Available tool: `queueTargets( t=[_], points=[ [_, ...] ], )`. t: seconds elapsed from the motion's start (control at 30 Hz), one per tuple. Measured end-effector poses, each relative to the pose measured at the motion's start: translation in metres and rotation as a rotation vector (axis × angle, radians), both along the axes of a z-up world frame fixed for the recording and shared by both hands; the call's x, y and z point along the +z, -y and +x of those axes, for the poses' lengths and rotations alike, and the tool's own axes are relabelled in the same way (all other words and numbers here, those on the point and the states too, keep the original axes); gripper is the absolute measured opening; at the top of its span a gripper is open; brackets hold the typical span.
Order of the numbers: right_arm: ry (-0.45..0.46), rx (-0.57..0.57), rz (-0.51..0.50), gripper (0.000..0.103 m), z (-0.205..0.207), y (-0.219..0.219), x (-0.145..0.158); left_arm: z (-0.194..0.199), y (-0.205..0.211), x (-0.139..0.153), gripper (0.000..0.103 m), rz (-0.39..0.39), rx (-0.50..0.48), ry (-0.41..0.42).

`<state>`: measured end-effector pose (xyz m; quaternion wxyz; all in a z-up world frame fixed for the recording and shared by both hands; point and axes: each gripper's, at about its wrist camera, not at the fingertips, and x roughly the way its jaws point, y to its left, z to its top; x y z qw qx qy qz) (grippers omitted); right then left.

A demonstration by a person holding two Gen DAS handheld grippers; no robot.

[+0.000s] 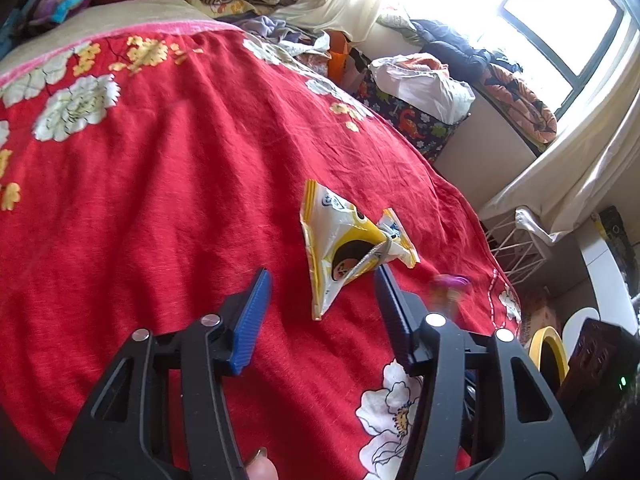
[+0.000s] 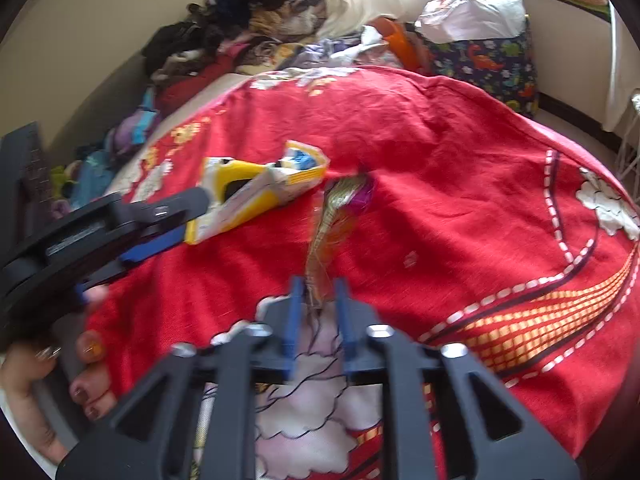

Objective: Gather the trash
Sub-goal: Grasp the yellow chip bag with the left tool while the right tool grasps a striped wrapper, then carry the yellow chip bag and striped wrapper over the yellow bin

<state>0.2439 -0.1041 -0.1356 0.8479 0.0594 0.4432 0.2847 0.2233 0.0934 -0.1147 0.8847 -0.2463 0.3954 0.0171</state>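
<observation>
Lying on the red bedspread [image 1: 168, 184], the yellow snack bag [image 1: 344, 236] is pointing its long axis toward the half-spread left gripper [image 1: 322, 282] just short of it, while the right gripper [image 2: 318, 286] is pinching a shiny wrapper [image 2: 340, 208] beside that bag.

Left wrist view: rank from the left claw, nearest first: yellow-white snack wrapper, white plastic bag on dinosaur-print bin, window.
1. Yellow-white snack wrapper, on the red blanket just ahead of the left claw.
2. White plastic bag on the dinosaur-print bin, beyond the bed's right edge.
3. Window, top right.
</observation>
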Motion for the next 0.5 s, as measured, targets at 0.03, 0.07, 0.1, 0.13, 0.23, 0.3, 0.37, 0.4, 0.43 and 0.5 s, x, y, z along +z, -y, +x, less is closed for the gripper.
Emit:
queueTargets(
  t=[0.03,0.07,0.1,0.13,0.23,0.3,0.37,0.4,0.43,0.5],
  points=[
    [0.009,0.007,0.007,0.010,-0.003,0.001,0.002,0.001,0.000,-0.002,0.040,-0.014,-0.004,-0.002],
    [0.018,0.015,0.019,0.009,-0.008,0.003,0.004,0.003,0.000,-0.004,0.038,-0.026,-0.007,-0.005],
    [0.029,0.019,0.034,0.009,-0.015,0.007,0.008,0.004,0.001,-0.006,0.034,-0.038,-0.009,-0.011],
    [0.036,0.018,0.041,0.009,-0.017,0.009,0.010,0.005,0.002,-0.008,0.028,-0.043,-0.010,-0.016],
    [0.064,0.004,0.062,0.009,-0.032,0.022,0.019,0.007,0.008,-0.011,0.011,-0.043,-0.011,-0.029],
    [0.079,-0.010,0.068,0.009,-0.042,0.033,0.024,0.005,0.013,-0.010,0.009,-0.031,-0.010,-0.030],
    [0.085,-0.026,0.067,0.009,-0.050,0.043,0.027,0.002,0.020,-0.008,0.007,-0.016,-0.014,-0.025],
    [0.085,-0.034,0.064,0.009,-0.053,0.050,0.028,0.001,0.022,-0.007,0.006,-0.012,-0.017,-0.022],
    [0.087,-0.045,0.058,0.009,-0.057,0.057,0.029,-0.002,0.027,-0.004,0.006,-0.004,-0.025,-0.014],
    [0.091,-0.060,0.053,0.009,-0.062,0.066,0.031,-0.005,0.034,0.001,0.005,0.005,-0.044,0.000]
  ],
)
